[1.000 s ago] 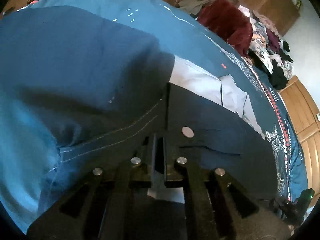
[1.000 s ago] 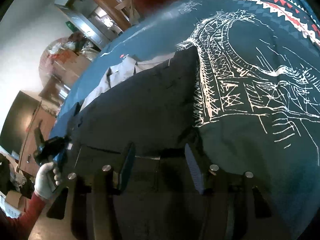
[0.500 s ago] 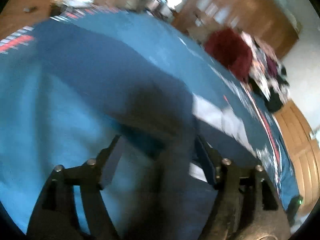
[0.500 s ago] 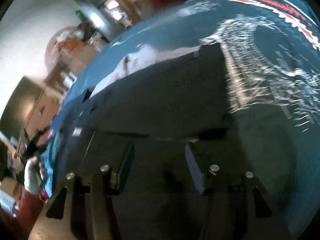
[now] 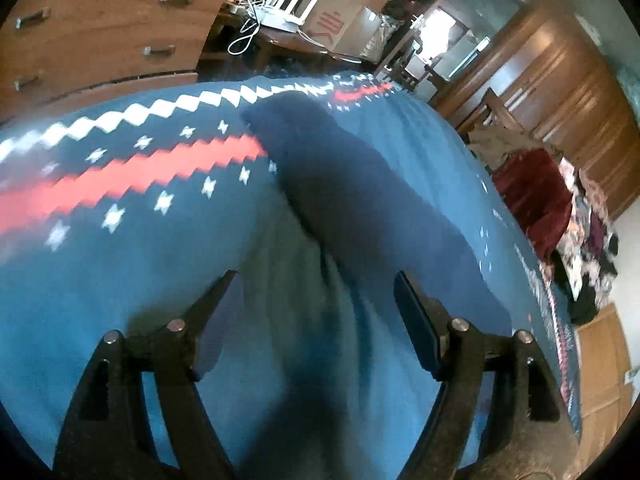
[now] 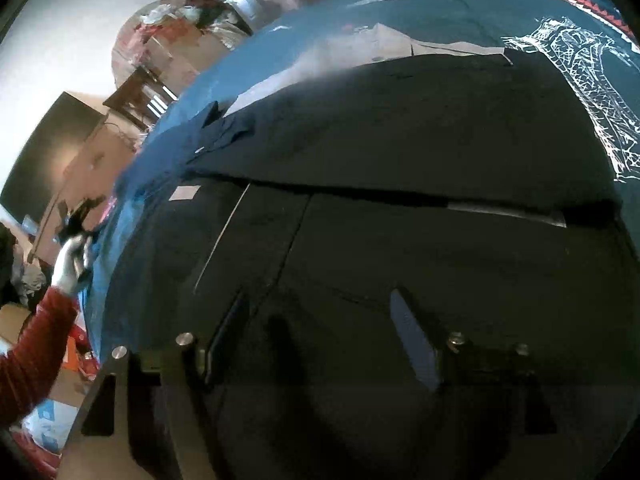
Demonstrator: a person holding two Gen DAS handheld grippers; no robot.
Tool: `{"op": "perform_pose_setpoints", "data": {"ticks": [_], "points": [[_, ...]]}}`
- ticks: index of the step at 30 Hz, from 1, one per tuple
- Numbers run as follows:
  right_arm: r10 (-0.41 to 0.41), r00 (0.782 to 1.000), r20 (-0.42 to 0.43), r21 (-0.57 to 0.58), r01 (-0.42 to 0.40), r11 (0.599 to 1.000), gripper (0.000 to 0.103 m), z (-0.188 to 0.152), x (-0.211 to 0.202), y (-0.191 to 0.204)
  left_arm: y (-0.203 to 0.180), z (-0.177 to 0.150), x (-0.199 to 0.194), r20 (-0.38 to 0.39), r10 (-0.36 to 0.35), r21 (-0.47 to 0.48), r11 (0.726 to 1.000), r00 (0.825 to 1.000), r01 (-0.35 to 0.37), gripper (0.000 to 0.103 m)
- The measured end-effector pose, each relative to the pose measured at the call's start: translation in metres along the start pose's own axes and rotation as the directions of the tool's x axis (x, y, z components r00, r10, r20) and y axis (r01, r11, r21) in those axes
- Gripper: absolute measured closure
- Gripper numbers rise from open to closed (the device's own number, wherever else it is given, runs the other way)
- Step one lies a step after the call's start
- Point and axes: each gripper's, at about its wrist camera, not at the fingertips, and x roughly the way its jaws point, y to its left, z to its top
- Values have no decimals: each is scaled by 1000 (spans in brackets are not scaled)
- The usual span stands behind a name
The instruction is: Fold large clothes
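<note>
A large dark navy garment (image 6: pixel 400 132) lies flat on the blue patterned bedspread (image 6: pixel 460 12), with one layer folded over along a straight edge (image 6: pixel 400 196). My right gripper (image 6: pixel 318 300) hovers low over its near part, open and holding nothing. In the left wrist view my left gripper (image 5: pixel 316 280) is open too, over bare bedspread (image 5: pixel 120 260) with a dark shadow band ahead; the garment is out of that view. The right wrist view shows the left gripper (image 6: pixel 76 220) far left, held in a white-gloved hand (image 6: pixel 70 264) with a red sleeve.
A pale grey garment (image 6: pixel 380 40) lies beyond the dark one. A wooden dresser (image 5: pixel 100 20), cardboard boxes (image 5: pixel 344 16), a chair with dark red cloth (image 5: pixel 532 200) and a heap of clothes (image 5: pixel 592 240) stand around the bed. A dark screen (image 6: pixel 48 152) hangs on the wall.
My left gripper let go of the dark garment's edge, opened and swung away over the bedspread's patterned border. My right gripper stayed open and drew back over the folded garment.
</note>
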Motion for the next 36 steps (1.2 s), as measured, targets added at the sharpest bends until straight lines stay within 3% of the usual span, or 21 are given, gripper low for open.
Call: {"op": "perform_pose_setpoints", "data": {"ticks": [4,8,10,11,15,19,20,22,23,24,25,26,27,28,29,30,32,33,36], "points": [[-9,1000,1,6,9,1000,28,-4,-1,-4,6,30,25,37,41,-28,999,998,-40,27],[-24,1000,7,4,24,1000,28,-5,1,-3,7,40,37,52,88,-20,996,995,-87,31],[-33,999,9,0,33,999,28,-4,3,-2,3,40,39,47,91,5,996,995,-91,60],[-37,999,11,-4,37,999,28,-4,3,-1,3,41,39,36,83,4,997,996,-83,90],[-50,998,22,-14,51,999,29,-3,3,1,-12,38,16,98,29,49,998,995,-34,94],[-51,998,36,11,51,999,39,-1,1,-5,-81,23,-29,154,-136,201,974,979,103,95],[-47,998,39,26,46,999,41,-1,0,-7,-111,10,-43,146,-208,266,950,967,164,95],[-23,998,50,63,20,998,42,1,-4,-12,-173,-23,-66,83,-372,363,875,924,320,94],[-14,998,60,78,9,997,42,1,-7,-13,-201,-43,-77,40,-447,398,828,894,396,94],[-5,997,73,91,-1,996,42,1,-11,-14,-229,-67,-87,-11,-522,415,774,853,479,92],[2,996,85,101,-10,995,42,2,-14,-15,-260,-102,-94,-92,-603,413,701,793,581,88],[6,995,99,113,-17,993,42,2,-18,-16,-281,-129,-96,-163,-641,404,651,750,643,70],[16,994,110,127,-30,991,42,2,-22,-18,-295,-152,-95,-211,-651,387,630,730,674,39],[23,993,120,142,-40,989,42,1,-25,-19,-307,-185,-89,-277,-653,349,615,705,707,27],[31,991,130,156,-51,987,42,1,-29,-20,-312,-211,-82,-339,-647,316,606,683,730,20],[38,990,139,165,-61,984,41,2,-33,-21,-312,-229,-77,-380,-631,293,611,676,735,22],[53,987,153,173,-79,982,40,6,-40,-22,-294,-250,-69,-409,-610,243,644,678,726,24],[65,985,160,174,-93,980,40,10,-43,-22,-282,-252,-66,-402,-601,231,664,691,712,23],[131,976,177,187,-164,969,40,31,-38,-23,-232,-242,-50,-346,-499,212,783,794,585,23]]}}
